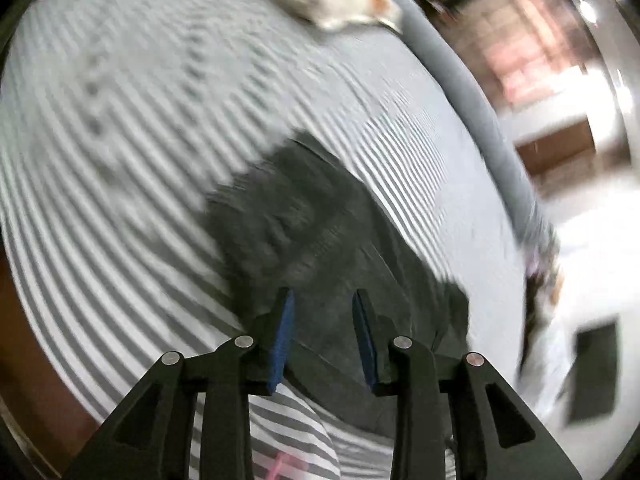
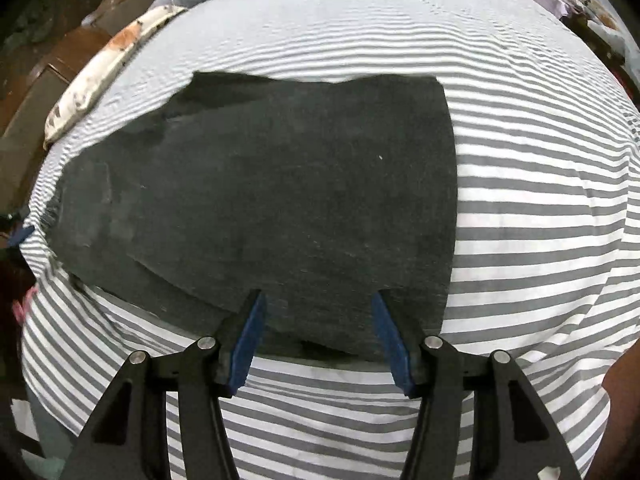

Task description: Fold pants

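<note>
Since the dark charcoal fabric pants (image 2: 256,200) lie flat on the grey-and-white striped bed sheet (image 2: 540,220), long axis left-right, near hem sits between the right gripper (image 2: 318,302) jaws, spread, empty. Left gripper (image 1: 323,298) also spread, over pants; view blurred.
</note>
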The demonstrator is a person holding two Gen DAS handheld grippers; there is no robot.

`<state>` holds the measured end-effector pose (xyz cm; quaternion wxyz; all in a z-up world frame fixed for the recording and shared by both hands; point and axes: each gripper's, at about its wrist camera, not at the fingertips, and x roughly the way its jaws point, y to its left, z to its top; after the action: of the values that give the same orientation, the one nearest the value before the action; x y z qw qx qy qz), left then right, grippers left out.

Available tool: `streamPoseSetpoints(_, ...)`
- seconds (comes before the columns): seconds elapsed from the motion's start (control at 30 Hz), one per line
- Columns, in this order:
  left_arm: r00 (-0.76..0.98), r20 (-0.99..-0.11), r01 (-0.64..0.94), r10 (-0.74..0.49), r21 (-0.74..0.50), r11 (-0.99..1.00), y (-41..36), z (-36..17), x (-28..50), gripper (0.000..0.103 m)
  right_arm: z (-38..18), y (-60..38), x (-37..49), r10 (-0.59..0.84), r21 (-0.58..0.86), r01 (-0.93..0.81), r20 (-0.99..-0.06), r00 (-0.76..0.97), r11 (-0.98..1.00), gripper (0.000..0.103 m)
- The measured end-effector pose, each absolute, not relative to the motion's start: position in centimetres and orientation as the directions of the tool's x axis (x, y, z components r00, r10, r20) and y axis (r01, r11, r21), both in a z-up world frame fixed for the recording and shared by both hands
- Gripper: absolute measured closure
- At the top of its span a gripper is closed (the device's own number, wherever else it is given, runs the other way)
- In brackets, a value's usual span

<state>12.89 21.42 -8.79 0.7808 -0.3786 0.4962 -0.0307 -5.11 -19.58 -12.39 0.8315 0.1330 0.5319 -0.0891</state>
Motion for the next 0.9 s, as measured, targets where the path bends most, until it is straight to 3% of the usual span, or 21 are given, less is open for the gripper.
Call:
streamPoseSetpoints(0.17, 0.462, -0.753, -0.387, -0.468, -0.646, 0.658, 24.7, -11.4, 13.1, 0.07, -11.4, -18.8, -5.3, 0.0, 0.135, 0.283, -0.903, 0.43, 0.95, 0.048)
streamPoseSetpoints(0.3, 0.455, -0.668, -0.392, -0.59, -0.744, 0.54, 25.0, -13.5, 13.7, 0.069, -10.8, -18.0, -4.0, -0.006, 0.126, 0.278, -0.903, 0.43, 0.952, 0.047)
streamPoseSetpoints(0.77, 0.403, -0.692, -0.411, -0.6, -0.722, 0.556, 24.4, -17.3, 15.0, 0.065, -10.3, -15.7, -2.4, -0.006, 0.116, 0.259, -0.905, 0.426, 0.959, 0.047)
streamPoseSetpoints(0.9, 0.422, -0.656, -0.43, -0.626, -0.752, 0.499, 24.8, -18.3, 15.4, 0.065, -10.9, -15.4, -2.1, -0.003, 0.112, 0.257, -0.912, 0.411, 0.96, 0.047)
